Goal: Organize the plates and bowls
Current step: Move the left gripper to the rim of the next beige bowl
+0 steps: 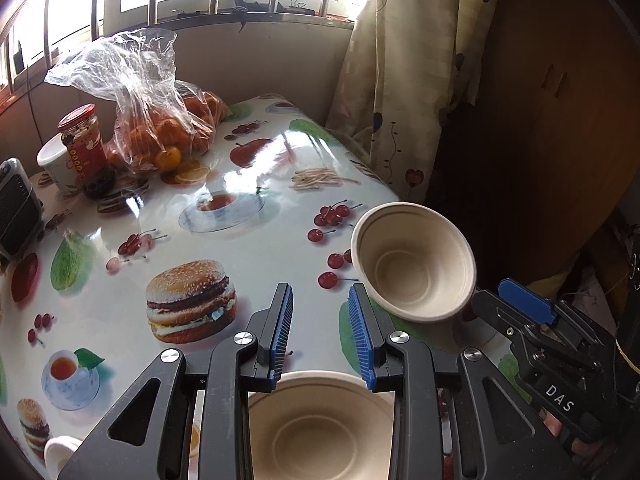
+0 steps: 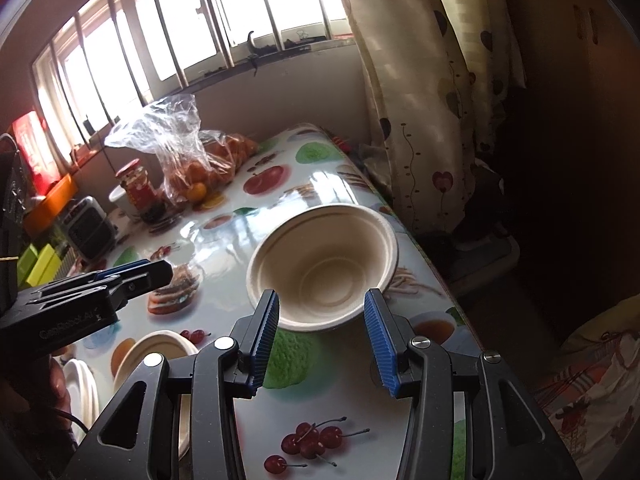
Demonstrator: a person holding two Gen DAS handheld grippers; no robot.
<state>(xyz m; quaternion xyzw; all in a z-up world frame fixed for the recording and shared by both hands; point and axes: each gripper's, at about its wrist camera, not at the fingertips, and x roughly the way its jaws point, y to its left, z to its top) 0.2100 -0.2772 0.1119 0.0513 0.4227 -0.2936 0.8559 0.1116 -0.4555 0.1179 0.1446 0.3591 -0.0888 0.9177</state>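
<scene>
A beige paper bowl (image 1: 414, 262) sits tilted near the table's right edge, its mouth turned toward me; it also shows in the right wrist view (image 2: 324, 264). My right gripper (image 2: 322, 320) is open just in front of it, empty; it appears at the right of the left wrist view (image 1: 524, 308). A second beige bowl (image 1: 320, 428) lies on the table under my left gripper (image 1: 320, 316), which is open and empty above it. That bowl (image 2: 158, 350) and white plates (image 2: 82, 392) show at the lower left of the right wrist view, beside the left gripper (image 2: 132, 276).
A fruit-and-burger printed tablecloth (image 1: 200, 248) covers the table. At the far left stand a bag of oranges (image 1: 168, 128), a red-lidded jar (image 1: 84, 148), a white cup (image 1: 56, 164) and a small grey device (image 1: 18, 208). A curtain (image 1: 400, 80) hangs right of the table.
</scene>
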